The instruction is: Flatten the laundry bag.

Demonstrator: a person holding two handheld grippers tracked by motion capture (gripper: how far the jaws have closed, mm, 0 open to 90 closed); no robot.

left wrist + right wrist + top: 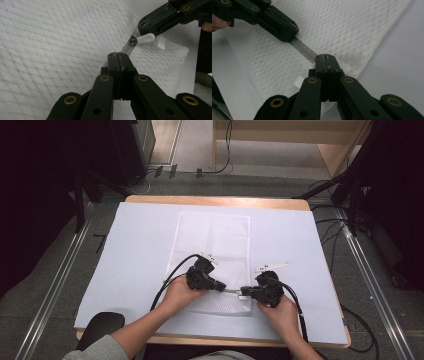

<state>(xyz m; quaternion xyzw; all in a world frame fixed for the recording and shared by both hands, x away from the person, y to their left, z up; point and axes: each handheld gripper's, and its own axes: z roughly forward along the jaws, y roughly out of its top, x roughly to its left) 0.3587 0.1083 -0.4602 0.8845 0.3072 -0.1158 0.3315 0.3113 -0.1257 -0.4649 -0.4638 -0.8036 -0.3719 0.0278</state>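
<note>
A white mesh bag (212,255) lies flat on the pale sheet (135,270) that covers the worktop (215,200). The bag is a long rectangle of loosely woven, net-like fabric with a fine diagonal pattern, and along its near short edge runs a zipper strip (303,50): narrow, greyish and translucent, with ribbed lines along its length. In the left gripper view the strip ends at a small brass-coloured slider (132,42) with a white, teardrop-shaped pull tab (146,38), and a little white label (161,42) sticks out of the bag's edge just beside it.

Both tools work at that near edge of the bag. The left tool (221,286) has its jaws fully closed, pinching the zipper strip between the pads, near the middle of the edge. The right tool (245,292) is also fully closed, by the bag's near right corner; its jaws clamp the end of the strip where the slider and pull tab sit. The strip stretches taut and straight between the two tools, lifted slightly off the mesh. The person's hands hold the tools from the near side of the bag.
</note>
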